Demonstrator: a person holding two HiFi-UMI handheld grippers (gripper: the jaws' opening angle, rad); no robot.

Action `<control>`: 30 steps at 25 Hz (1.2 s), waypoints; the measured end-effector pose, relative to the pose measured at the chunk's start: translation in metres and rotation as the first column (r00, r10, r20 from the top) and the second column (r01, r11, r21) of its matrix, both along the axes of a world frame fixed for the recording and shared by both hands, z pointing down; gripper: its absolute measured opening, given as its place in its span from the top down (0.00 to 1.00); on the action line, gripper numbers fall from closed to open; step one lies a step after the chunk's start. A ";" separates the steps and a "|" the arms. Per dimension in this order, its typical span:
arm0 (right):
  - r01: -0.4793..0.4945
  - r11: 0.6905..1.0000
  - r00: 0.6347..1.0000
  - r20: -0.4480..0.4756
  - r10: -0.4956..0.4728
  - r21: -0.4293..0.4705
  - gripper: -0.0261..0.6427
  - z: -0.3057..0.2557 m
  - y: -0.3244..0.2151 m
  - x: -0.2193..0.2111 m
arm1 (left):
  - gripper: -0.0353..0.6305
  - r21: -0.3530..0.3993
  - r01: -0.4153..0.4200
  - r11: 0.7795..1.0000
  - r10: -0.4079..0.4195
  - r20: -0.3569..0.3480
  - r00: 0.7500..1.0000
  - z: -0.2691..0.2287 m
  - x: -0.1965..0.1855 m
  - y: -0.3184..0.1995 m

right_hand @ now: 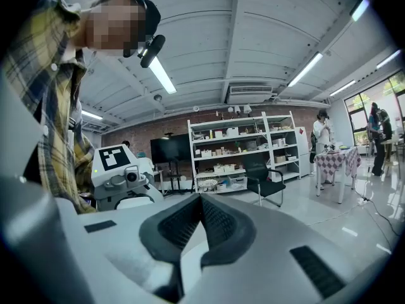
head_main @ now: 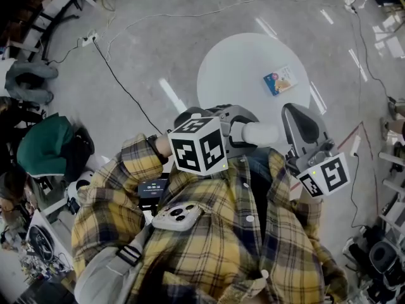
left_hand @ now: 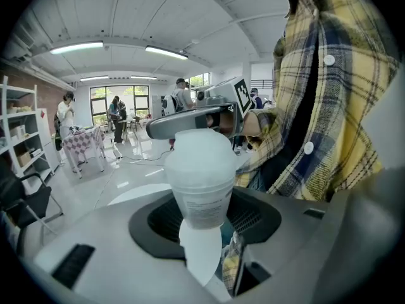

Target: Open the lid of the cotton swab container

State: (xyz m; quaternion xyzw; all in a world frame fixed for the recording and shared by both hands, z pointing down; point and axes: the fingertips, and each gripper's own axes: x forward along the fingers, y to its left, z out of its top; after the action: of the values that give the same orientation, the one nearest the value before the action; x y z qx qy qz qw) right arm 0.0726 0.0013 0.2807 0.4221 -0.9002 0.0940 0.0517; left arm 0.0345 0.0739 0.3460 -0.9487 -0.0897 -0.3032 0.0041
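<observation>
The cotton swab container (left_hand: 201, 181) is a cloudy white tub with its rounded lid (left_hand: 199, 152) on. My left gripper (left_hand: 201, 215) is shut on its lower body and holds it in front of the person's plaid shirt. In the head view the container (head_main: 258, 133) sticks out sideways from the left gripper (head_main: 239, 130), lid end toward the right gripper (head_main: 291, 114). The right gripper (right_hand: 201, 199) is shut with nothing between its pads. It hangs close beside the lid; I cannot tell whether it touches it.
A round white table (head_main: 240, 68) stands below on the grey floor, with a small blue card (head_main: 280, 80) on it. Cables run across the floor. Shelves (right_hand: 243, 151), a chair (right_hand: 264, 181) and a checked-cloth table (right_hand: 337, 160) stand farther off, with people at the room's far end.
</observation>
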 end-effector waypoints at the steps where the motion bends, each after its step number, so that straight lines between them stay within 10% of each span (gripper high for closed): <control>1: 0.007 1.000 1.000 0.006 -0.007 0.002 0.94 -0.002 0.000 0.000 | 0.63 -0.001 -0.001 1.000 0.001 0.000 1.000 0.000 0.001 0.000; 23: 0.166 0.985 0.979 0.112 -0.170 0.041 0.93 -0.031 0.009 -0.013 | 0.63 -0.005 -0.028 1.000 0.028 0.015 0.999 0.001 0.001 -0.002; 30: 0.318 0.945 0.944 0.066 -0.323 0.071 0.71 -0.039 0.021 -0.033 | 0.63 -0.007 -0.036 0.999 0.036 0.018 0.999 0.003 0.000 -0.006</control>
State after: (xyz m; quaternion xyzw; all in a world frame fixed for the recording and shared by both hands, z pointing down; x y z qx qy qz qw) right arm 0.0393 0.0220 0.2422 0.2674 -0.9606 0.0737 0.0192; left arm 0.0349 0.0682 0.3486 -0.9442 -0.1076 -0.3112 0.0057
